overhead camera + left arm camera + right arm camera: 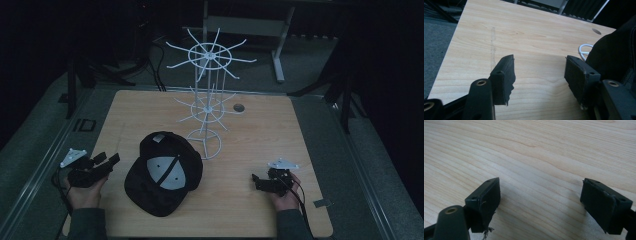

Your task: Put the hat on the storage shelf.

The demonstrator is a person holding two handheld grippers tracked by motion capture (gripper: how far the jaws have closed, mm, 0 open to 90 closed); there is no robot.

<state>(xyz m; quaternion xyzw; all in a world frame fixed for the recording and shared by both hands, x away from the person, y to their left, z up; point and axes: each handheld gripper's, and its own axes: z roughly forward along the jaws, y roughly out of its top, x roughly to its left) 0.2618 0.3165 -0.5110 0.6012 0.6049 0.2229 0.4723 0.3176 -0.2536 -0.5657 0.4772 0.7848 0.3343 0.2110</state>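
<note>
A black cap (163, 174) lies upside down on the wooden table (260, 140), its grey lining facing up, in front of a white wire display stand (207, 85) with radiating hooks on two tiers. My left gripper (107, 161) is held at the table's left edge, open, empty, a short way left of the cap. The cap's black fabric (614, 55) sits at the right of the left gripper view, beside the stand's white base ring (584, 50). My right gripper (256, 181) hovers open over bare wood at the front right, nothing between its jaws (540, 197).
A round cable hole (239, 107) sits in the table behind the stand. A grey tape piece (321, 203) marks the front right corner. Dark floor, black stand legs and a white desk frame (250, 25) surround the table.
</note>
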